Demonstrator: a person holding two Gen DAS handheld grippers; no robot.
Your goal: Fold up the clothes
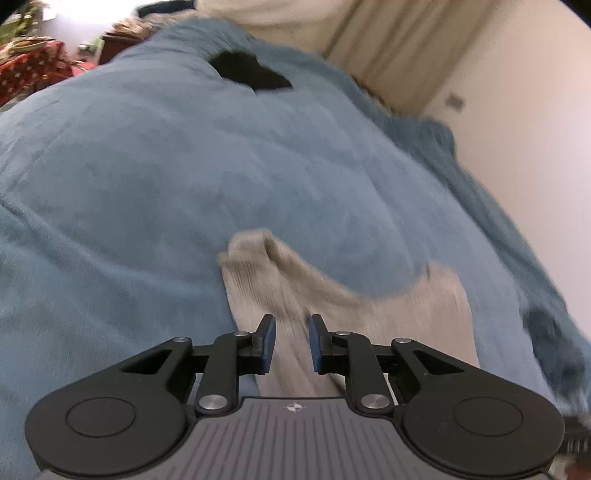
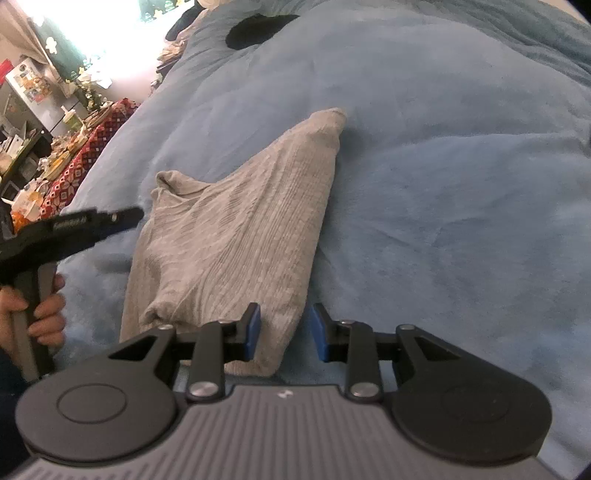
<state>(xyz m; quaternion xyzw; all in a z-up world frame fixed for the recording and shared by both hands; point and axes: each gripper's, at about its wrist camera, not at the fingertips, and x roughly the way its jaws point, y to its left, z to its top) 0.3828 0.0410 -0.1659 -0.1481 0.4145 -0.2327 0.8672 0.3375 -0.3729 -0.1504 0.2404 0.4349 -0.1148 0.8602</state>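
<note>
Bedding fills both views: a plush blue blanket (image 2: 443,184) is spread over the bed, and on it a grey ribbed knit garment (image 2: 236,236) is laid, partly folded, with one narrow end reaching toward the far side of the bed. A dark piece of cloth (image 2: 258,27) is seen lying well apart from the garment, near the far edge of the blanket. A table under a red patterned cloth (image 2: 85,155), crowded with small items, is seen beside the bed.

The right hand-held gripper (image 2: 282,332) is held with its jaws spread, the near corner of the garment lying between the blue pads without being pinched. The left hand-held gripper (image 1: 291,341) is likewise held spread above the garment, which is blurred in that view. In the right wrist view, the left gripper's handle is seen gripped by a hand (image 2: 44,314).
</note>
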